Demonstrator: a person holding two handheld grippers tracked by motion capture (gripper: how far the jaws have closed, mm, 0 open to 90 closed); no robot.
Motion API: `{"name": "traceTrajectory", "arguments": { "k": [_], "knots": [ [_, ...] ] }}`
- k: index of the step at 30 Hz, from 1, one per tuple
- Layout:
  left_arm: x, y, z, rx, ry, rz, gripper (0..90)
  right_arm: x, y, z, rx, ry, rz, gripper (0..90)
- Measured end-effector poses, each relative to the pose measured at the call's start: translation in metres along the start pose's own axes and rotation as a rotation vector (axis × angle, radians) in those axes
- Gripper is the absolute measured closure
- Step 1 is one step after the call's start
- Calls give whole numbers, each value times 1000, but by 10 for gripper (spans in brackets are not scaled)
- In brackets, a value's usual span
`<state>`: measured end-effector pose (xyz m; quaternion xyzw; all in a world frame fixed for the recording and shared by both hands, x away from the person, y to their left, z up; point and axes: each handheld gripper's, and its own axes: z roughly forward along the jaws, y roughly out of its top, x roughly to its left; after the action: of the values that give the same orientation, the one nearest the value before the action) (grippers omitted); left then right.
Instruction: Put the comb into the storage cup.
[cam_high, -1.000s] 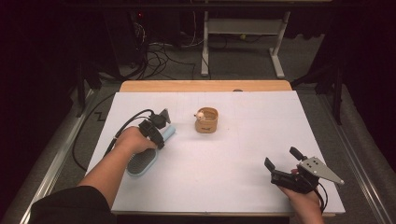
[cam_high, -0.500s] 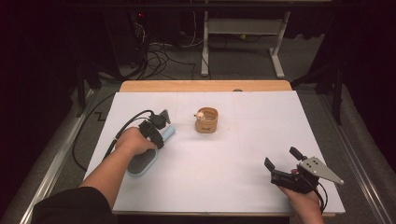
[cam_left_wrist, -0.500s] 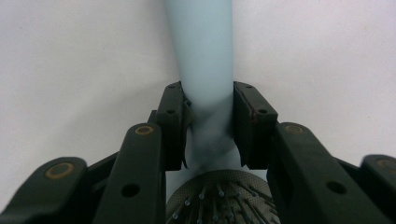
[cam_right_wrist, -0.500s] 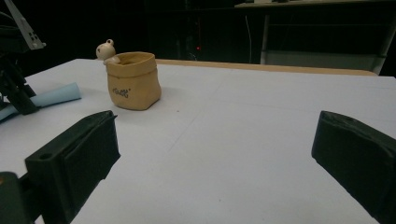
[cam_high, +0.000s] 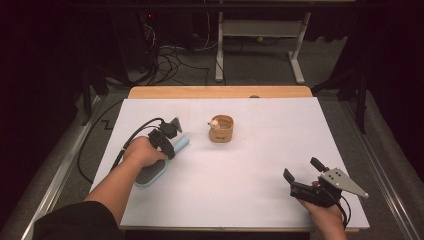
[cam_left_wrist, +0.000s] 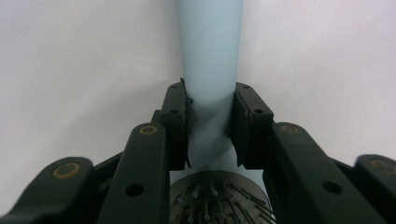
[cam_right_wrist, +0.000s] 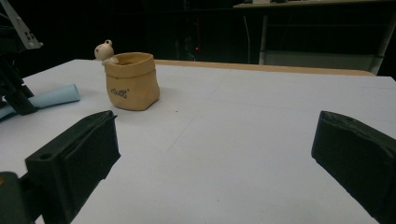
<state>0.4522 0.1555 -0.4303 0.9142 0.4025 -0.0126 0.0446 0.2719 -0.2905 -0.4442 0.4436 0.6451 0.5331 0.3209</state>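
A light blue hairbrush (cam_high: 183, 143) lies on the white table (cam_high: 240, 195) at the left, its handle (cam_left_wrist: 210, 46) pointing away from the person. My left gripper (cam_high: 173, 144) is shut on that handle; its jaws have just been closing, and the pads (cam_left_wrist: 180, 126) press both sides of it. The bristled head (cam_left_wrist: 212, 196) sits just below the jaws. My right gripper (cam_high: 301, 169) rests open near the front right edge with nothing between its jaws. A tan sack-shaped pot (cam_high: 221, 129) with a small white figure on its rim stands mid-table.
From the right gripper (cam_right_wrist: 217, 130), the pot (cam_right_wrist: 132, 81) stands at the far left, with the brush handle (cam_right_wrist: 56, 96) beside it. A wooden strip (cam_high: 220, 92) borders the table's far edge. Cables and a desk frame lie on the floor beyond.
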Motion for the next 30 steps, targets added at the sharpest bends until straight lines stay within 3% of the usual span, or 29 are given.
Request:
{"name": "traceTrajectory", "arguments": {
  "k": [9,20,30],
  "knots": [
    [-3,-3,-12,-57,-9,15,695,0,0,0,-1,-2,0,12],
    [-3,-16,-39,-191,-26,39,697,1,1,0,-4,-6,0,12],
    [-4,-22,-50,-245,-35,50,698,1,1,0,-3,-8,-2,12]
  ]
}}
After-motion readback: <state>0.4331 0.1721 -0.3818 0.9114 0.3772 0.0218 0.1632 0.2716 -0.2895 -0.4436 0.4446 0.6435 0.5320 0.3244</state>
